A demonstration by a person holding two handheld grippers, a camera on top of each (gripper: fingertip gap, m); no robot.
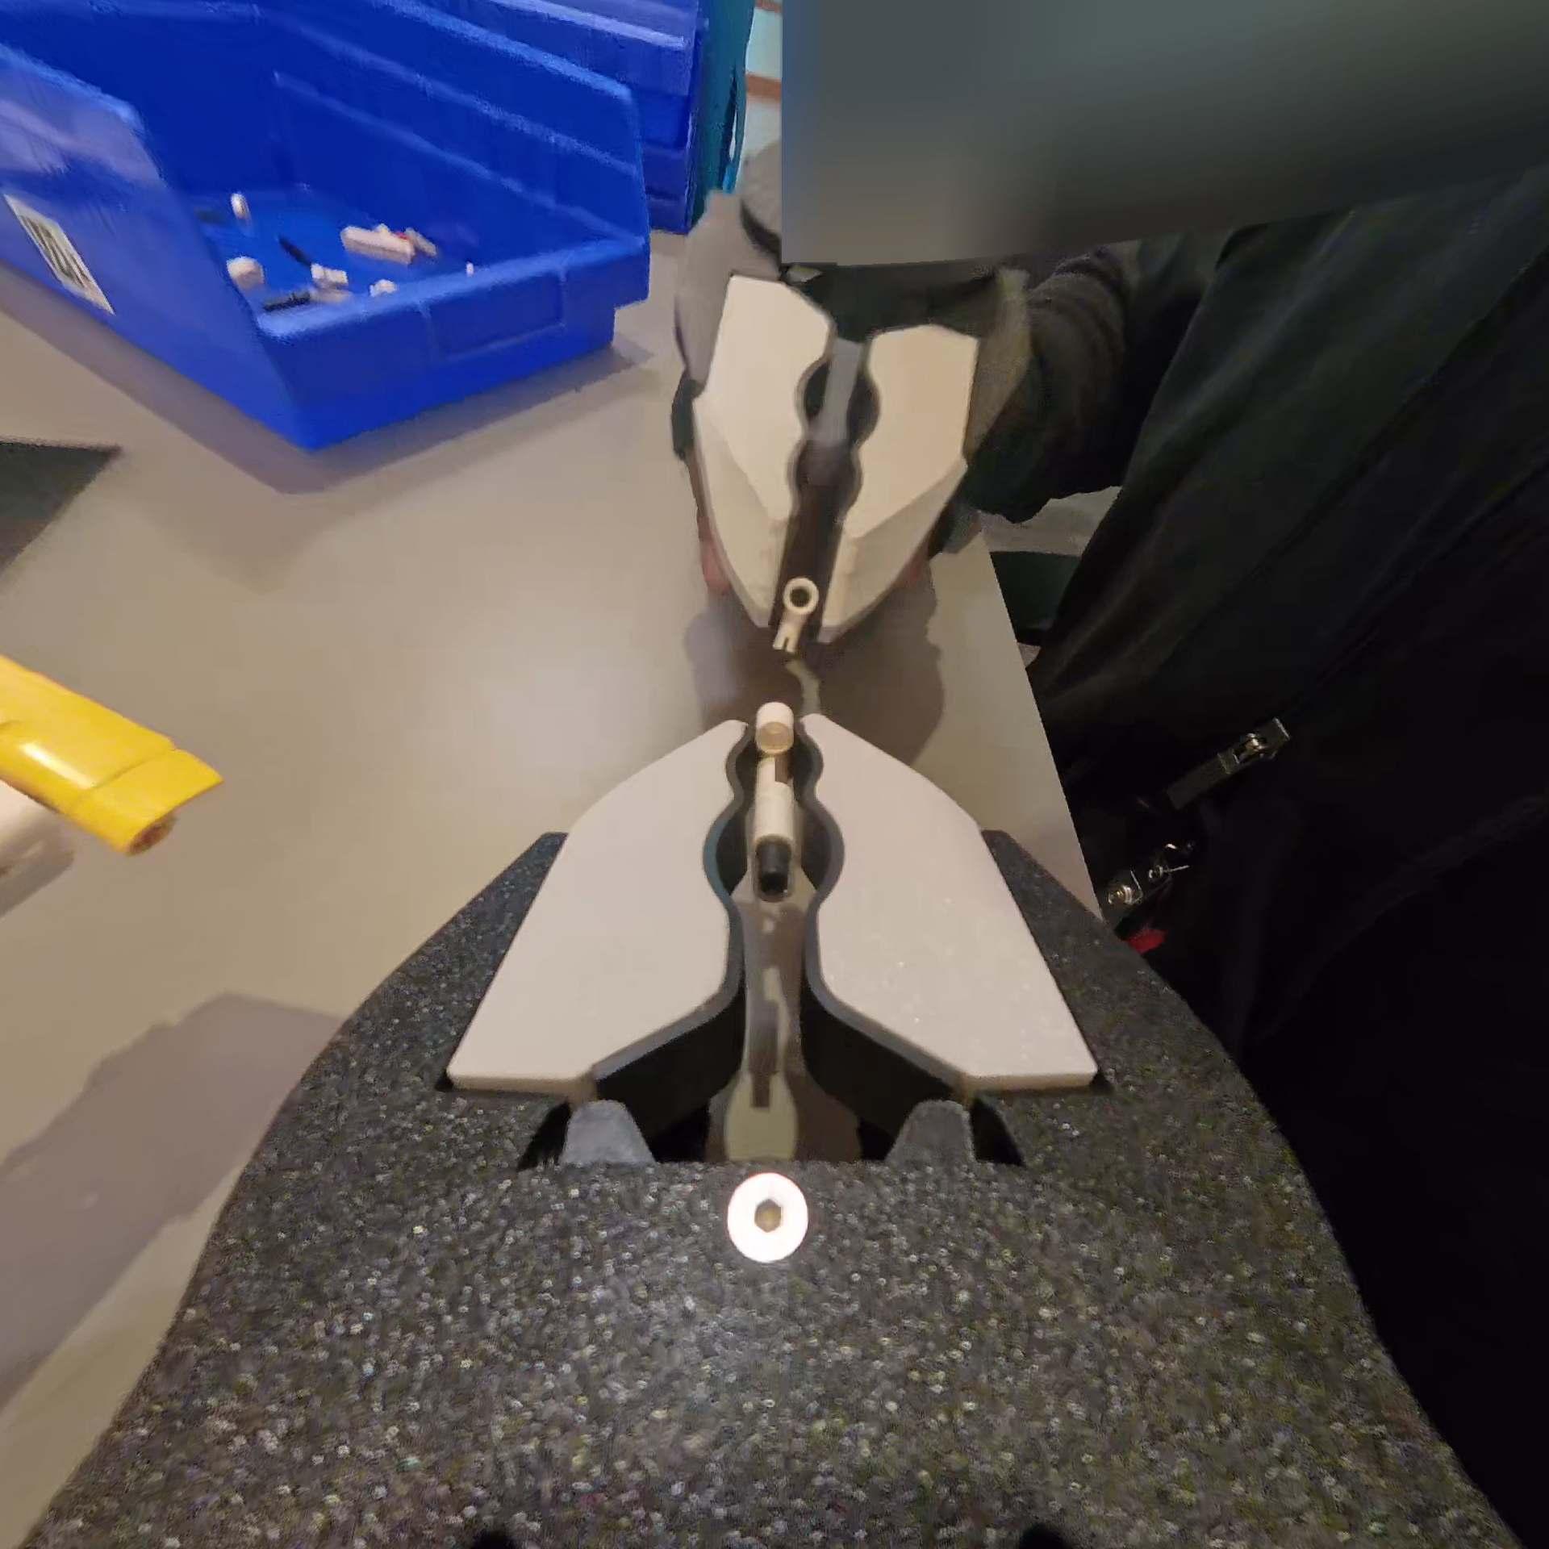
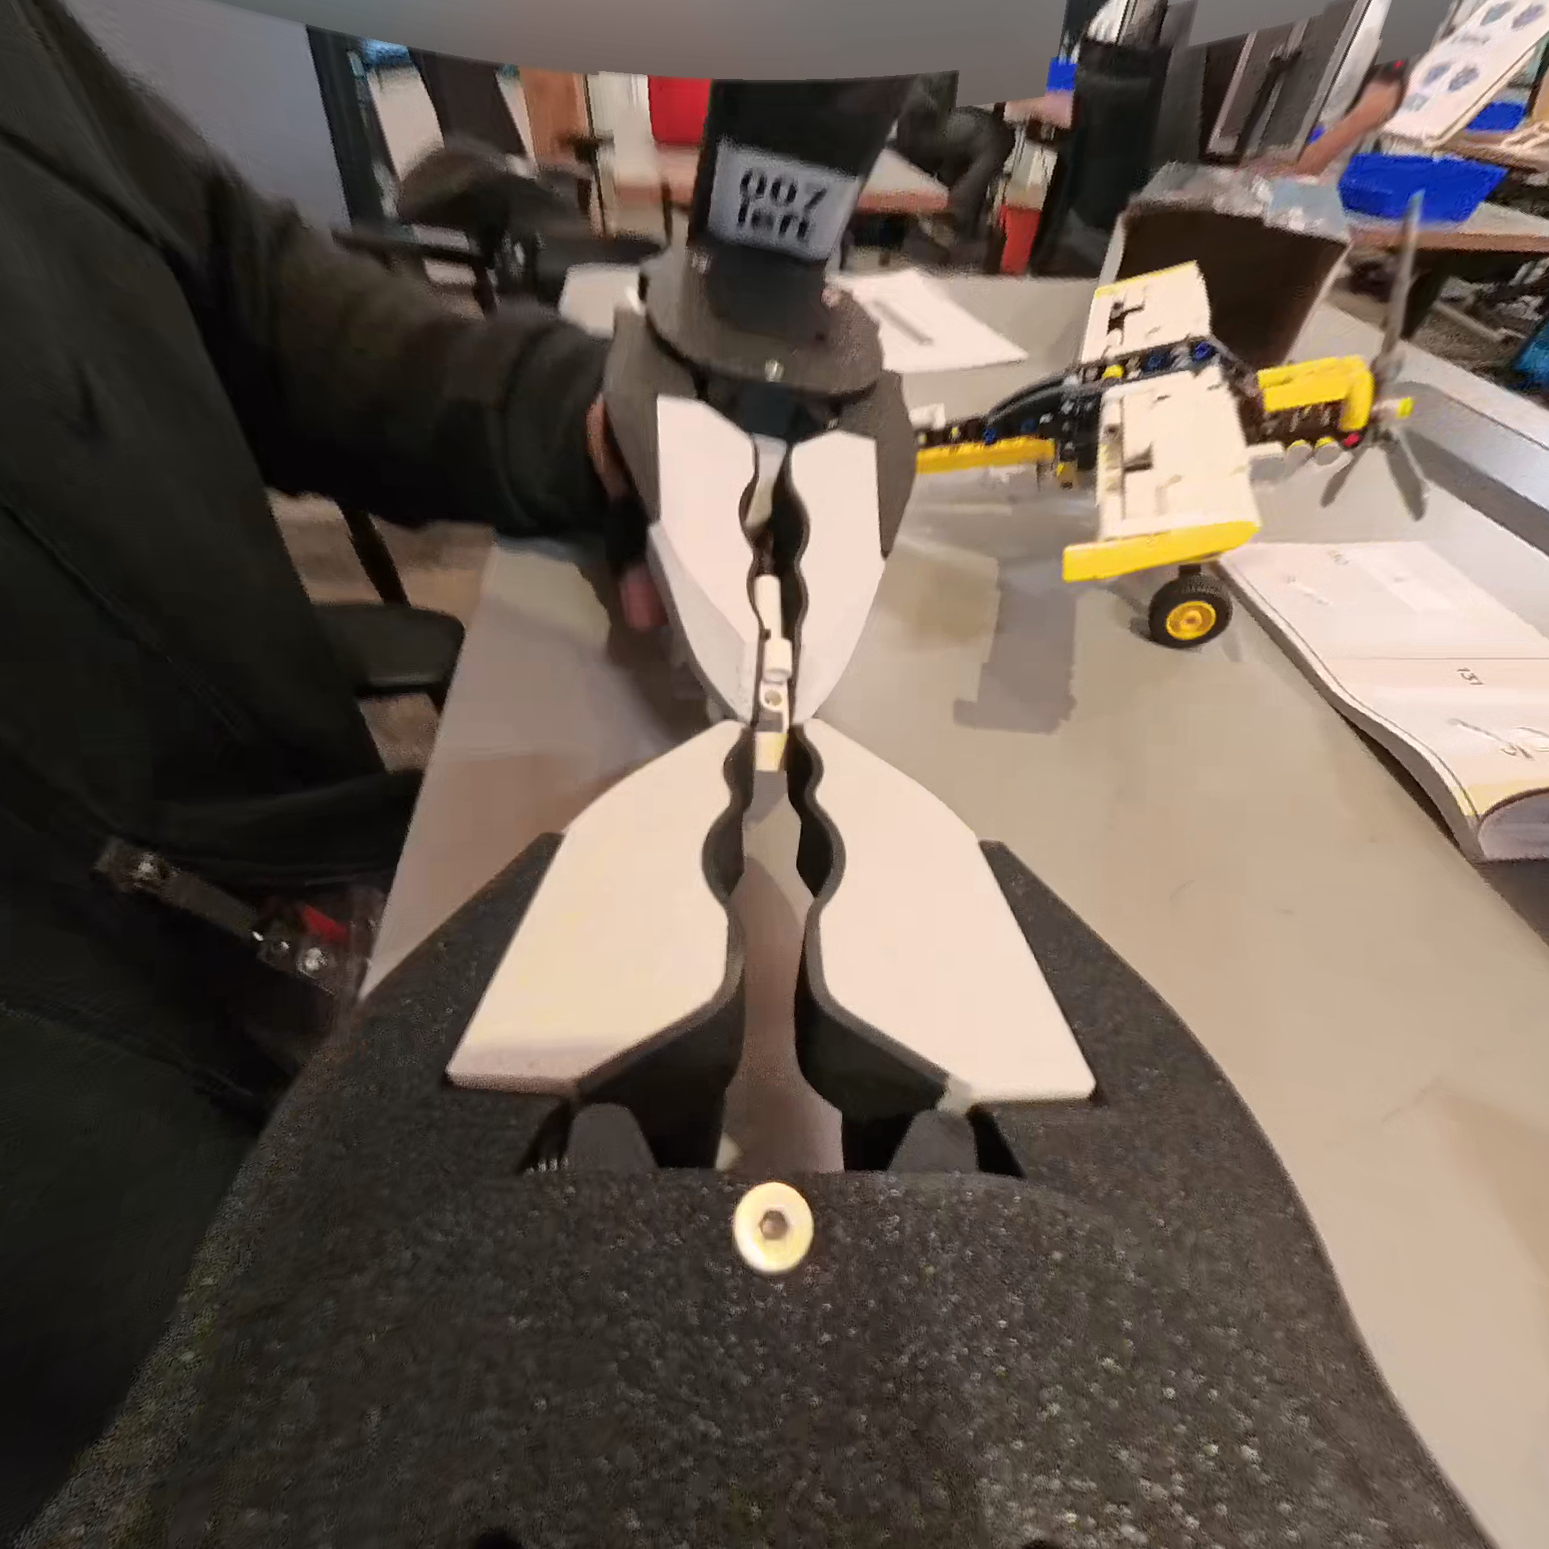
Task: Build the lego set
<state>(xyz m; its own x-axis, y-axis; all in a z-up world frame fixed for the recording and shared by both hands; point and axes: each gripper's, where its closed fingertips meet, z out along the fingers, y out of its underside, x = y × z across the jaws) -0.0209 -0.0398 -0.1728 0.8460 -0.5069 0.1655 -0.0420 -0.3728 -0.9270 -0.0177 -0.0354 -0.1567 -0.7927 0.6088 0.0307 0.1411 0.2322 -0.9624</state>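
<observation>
A blue bin [image 1: 419, 335] holding small pale pieces [image 1: 369, 243] stands toward the far left of the grey table [image 1: 377, 670]. A white and yellow model plane [image 2: 1165, 453] with a black wheel [image 2: 1190, 616] stands toward the table's far right. An open booklet [image 2: 1425, 670] lies just beside it, along the right edge.

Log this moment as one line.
left gripper: shut on white rod piece | right gripper: shut on small white connector | tips facing, above grey table

Blue bin [image 1: 469, 335]; apparently white parts [image 1: 377, 243].
</observation>
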